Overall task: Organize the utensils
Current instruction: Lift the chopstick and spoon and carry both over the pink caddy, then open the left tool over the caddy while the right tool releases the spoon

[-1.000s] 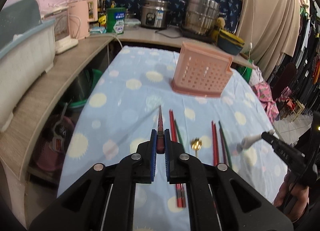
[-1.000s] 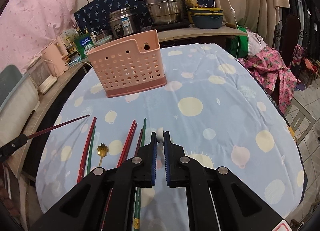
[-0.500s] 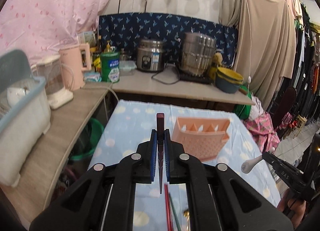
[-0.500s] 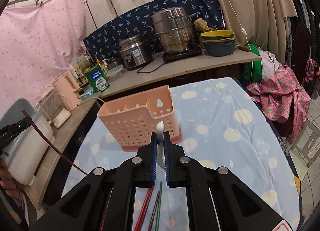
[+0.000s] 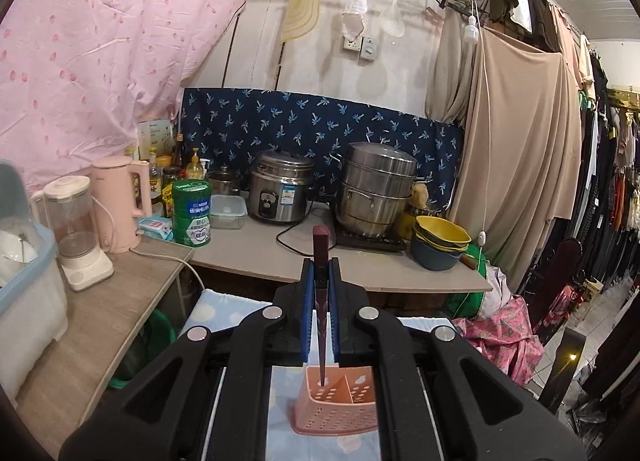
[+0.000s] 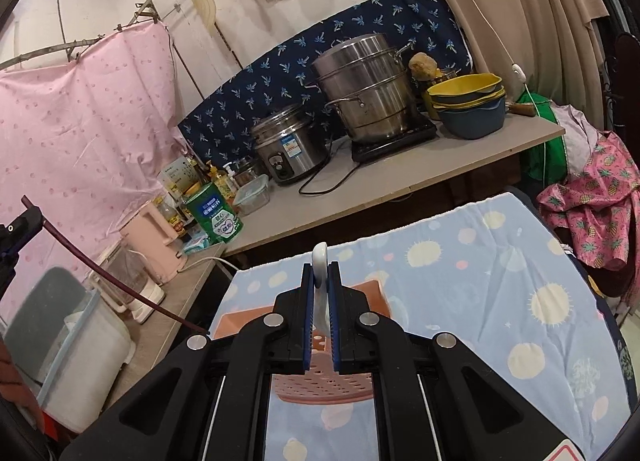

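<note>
So, left wrist view first: my left gripper is clamped tight on a dark red chopstick, blue pads pinching it near its thick square end, which pokes up above my fingers. The rest of the stick runs down between the jaws and its thin tip hangs right over the pink utensil basket, above its left compartment as far as I can tell, not resting on the bottom. The basket sits on the table with the blue spotted cloth, and it's got a divider inside and holes all over the walls. Past my fingers there's the counter with a rice cooker, a stacked steel steamer pot, yellow and blue bowls, a green tin and a pink kettle. Right wrist view now: my right gripper is squeezed shut on a white spoon, the rounded handle end sticking up between the pads and the rest dropping down behind them toward the same pink utensil basket, which sits just under my fingers and is mostly hidden by them. Can't tell whether the spoon's bowl is inside the basket yet. Off on the left edge you can see my other gripper holding the dark red chopstick slanted down, its tip near the basket's left corner.
</note>
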